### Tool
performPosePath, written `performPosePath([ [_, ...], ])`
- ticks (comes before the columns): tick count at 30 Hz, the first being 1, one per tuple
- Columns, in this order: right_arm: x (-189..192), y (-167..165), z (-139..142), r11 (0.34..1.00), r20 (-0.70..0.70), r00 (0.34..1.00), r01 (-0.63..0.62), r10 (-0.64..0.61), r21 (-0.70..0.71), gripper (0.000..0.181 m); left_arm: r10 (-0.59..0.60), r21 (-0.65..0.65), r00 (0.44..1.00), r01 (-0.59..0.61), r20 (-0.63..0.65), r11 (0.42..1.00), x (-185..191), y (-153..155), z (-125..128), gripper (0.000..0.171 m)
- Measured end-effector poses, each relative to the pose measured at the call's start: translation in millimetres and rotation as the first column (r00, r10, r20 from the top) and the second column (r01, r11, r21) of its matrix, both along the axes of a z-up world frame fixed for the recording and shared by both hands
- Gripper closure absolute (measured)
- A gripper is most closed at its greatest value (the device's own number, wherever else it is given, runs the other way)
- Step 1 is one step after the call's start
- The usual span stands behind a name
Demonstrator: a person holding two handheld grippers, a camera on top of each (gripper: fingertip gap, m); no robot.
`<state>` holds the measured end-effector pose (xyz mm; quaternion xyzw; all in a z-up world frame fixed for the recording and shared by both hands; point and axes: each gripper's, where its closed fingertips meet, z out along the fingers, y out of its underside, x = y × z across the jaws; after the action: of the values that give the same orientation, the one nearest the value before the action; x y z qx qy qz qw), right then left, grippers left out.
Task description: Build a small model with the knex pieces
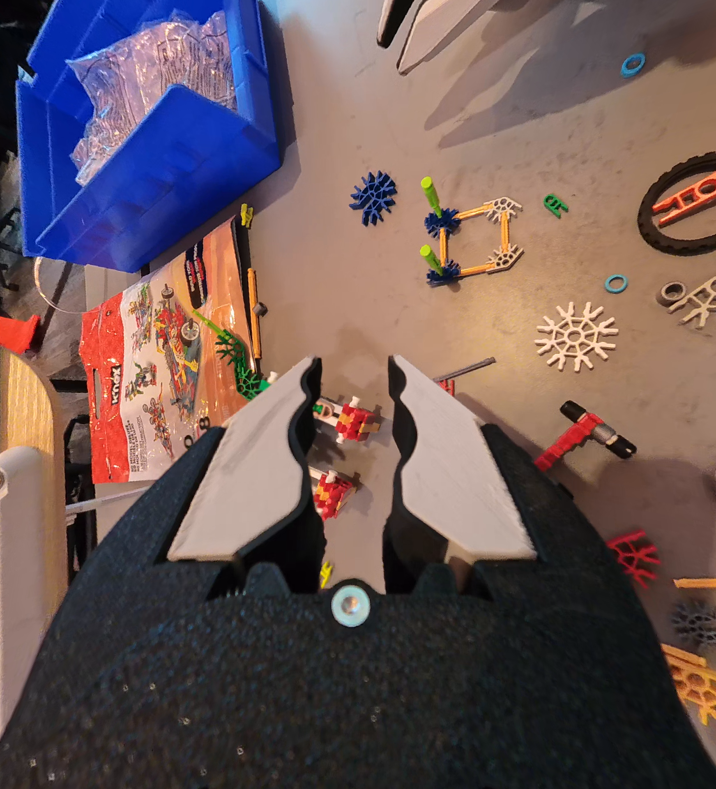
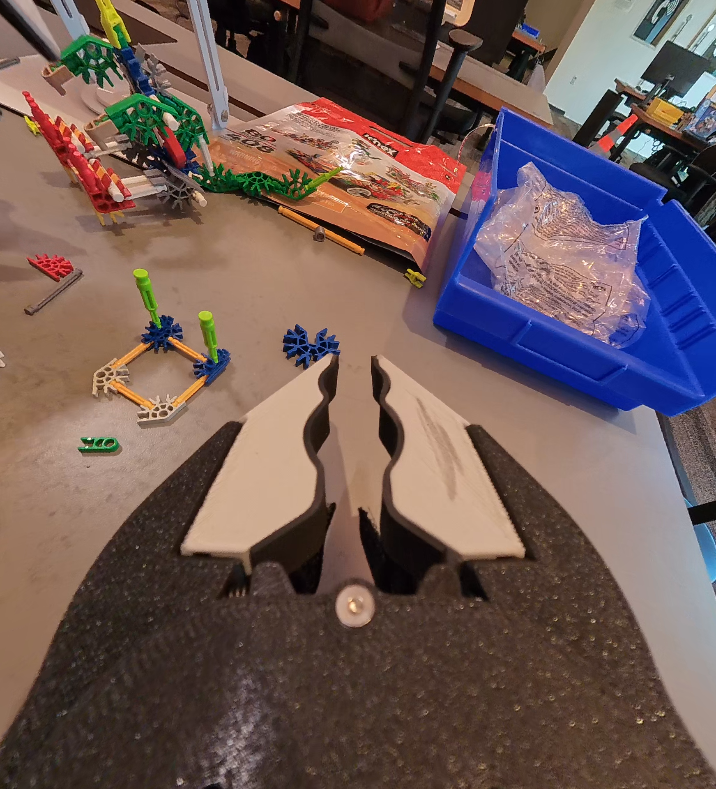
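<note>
My left gripper is open and empty, held above a red and yellow built toy piece on the grey table. A small square frame of orange rods with blue and grey connectors and two upright lime rods lies ahead of it; it also shows in the right wrist view. A loose blue snowflake connector lies beside the frame. My right gripper is open and empty, its tips just next to that blue connector. The right gripper's fingers show at the top of the left wrist view.
A blue bin with a clear plastic bag stands near the table edge. A printed toy package lies flat. A large coloured model, a white snowflake connector, a black tyre, rings and loose rods lie around. Across from one pair of fingers to the other is roughly 20 centimeters. The loose blue snowflake connector sits 7 centimeters or so from the ends of my right fingers.
</note>
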<state>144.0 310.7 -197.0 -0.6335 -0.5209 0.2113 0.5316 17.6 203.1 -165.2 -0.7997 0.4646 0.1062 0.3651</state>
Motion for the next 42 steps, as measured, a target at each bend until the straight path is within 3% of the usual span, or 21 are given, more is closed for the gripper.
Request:
performPosePath([
  [6, 0, 0, 1, 1.0, -0.005, 1.0, 0.0, 0.0, -0.002, 0.166, 0.007, -0.093, 0.999, -0.01, -0.035, 0.996, -12, -12, -16, 0.143],
  [13, 0, 0, 1, 1.0, -0.01, 1.0, -0.003, 0.002, -0.005, 0.166, 0.081, -0.007, 0.997, -0.081, -0.009, 0.997, -41, -25, 26, 0.144],
  [19, 0, 0, 1, 1.0, -0.008, 1.0, -0.004, 0.004, -0.005, 0.166, 0.118, 0.028, 0.993, -0.118, -0.012, 0.993, -55, -35, 44, 0.144],
  [42, 1, 0, 1, 1.0, -0.012, 1.0, -0.005, 0.005, -0.009, 0.166, 0.088, 0.014, 0.994, -0.088, -0.062, 0.996, -41, -40, 43, 0.144],
])
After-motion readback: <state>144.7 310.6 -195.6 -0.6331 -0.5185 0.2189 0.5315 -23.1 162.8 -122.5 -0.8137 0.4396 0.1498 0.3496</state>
